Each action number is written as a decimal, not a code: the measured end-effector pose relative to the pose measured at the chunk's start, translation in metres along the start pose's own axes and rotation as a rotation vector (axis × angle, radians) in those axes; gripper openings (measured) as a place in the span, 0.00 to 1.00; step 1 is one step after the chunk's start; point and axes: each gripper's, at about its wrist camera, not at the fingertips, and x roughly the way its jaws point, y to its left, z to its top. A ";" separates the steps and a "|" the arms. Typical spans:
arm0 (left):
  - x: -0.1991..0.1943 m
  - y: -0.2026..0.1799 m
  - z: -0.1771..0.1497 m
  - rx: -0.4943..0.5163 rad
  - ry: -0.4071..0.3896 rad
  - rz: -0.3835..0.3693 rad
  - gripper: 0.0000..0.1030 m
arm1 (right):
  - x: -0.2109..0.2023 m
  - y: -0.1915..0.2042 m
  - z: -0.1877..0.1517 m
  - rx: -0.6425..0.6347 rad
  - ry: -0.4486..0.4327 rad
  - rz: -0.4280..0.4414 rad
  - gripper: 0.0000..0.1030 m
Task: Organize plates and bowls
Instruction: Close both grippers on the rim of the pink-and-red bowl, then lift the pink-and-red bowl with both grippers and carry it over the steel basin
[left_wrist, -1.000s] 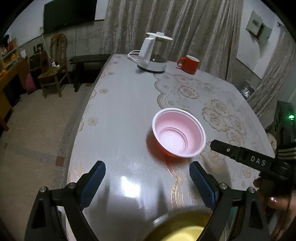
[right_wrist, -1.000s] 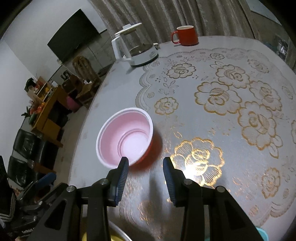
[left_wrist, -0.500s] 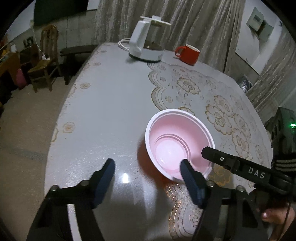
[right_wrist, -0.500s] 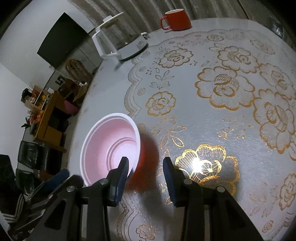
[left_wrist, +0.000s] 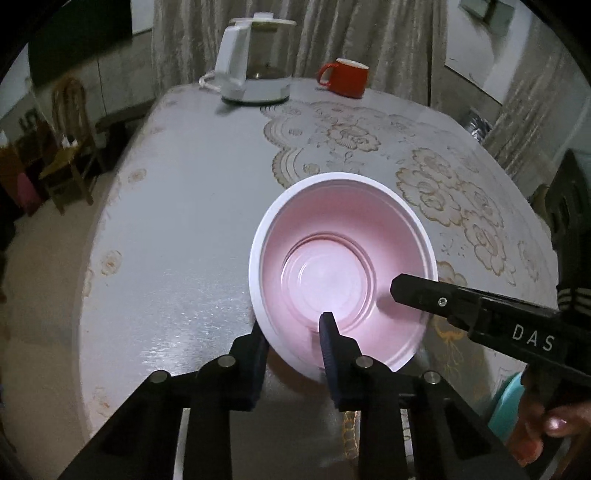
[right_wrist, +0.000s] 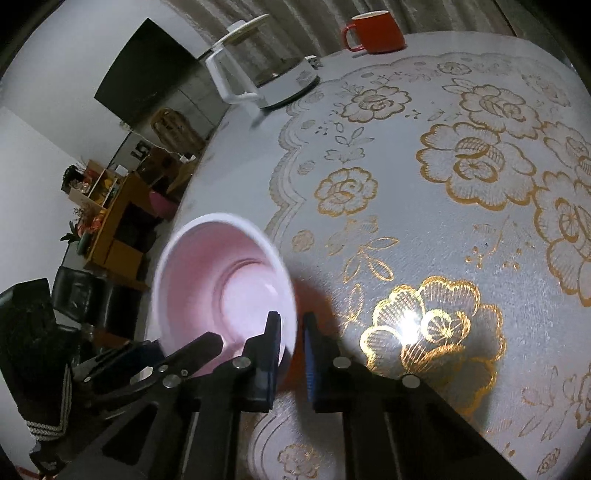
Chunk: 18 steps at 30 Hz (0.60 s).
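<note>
Table (left_wrist: 192, 221): your round table with the gold-flowered cloth carries everything; the kettle (left_wrist: 251, 62) and red mug (left_wrist: 345, 77) stand well apart at its far side.
Bowl (left_wrist: 343, 273): your pink bowl sits near the table's near edge, mouth up, and seems to tip a little toward your left.
Left gripper (left_wrist: 295, 343): your jaws are closing across the bowl's near rim, one finger outside the wall, the other inside; they look to be pinching it.
Right gripper (right_wrist: 291, 350): your fingers are clenched on the rim's right side, one inside, one outside.
Key relation: the bowl lies straight ahead of both sets of fingers, each straddling the rim at a different point, so neither hand is nearer.
Next move: you probably need both grips firm before lifting, or the thin wall may flex and slip.
</note>
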 end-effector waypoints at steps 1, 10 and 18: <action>-0.005 -0.001 -0.001 0.005 -0.014 0.005 0.26 | -0.003 0.002 -0.002 -0.004 -0.005 -0.001 0.10; -0.047 -0.013 -0.024 0.004 -0.099 0.012 0.26 | -0.033 0.015 -0.022 -0.012 -0.047 0.027 0.10; -0.086 -0.027 -0.055 0.016 -0.166 0.007 0.27 | -0.065 0.021 -0.052 -0.014 -0.083 0.057 0.10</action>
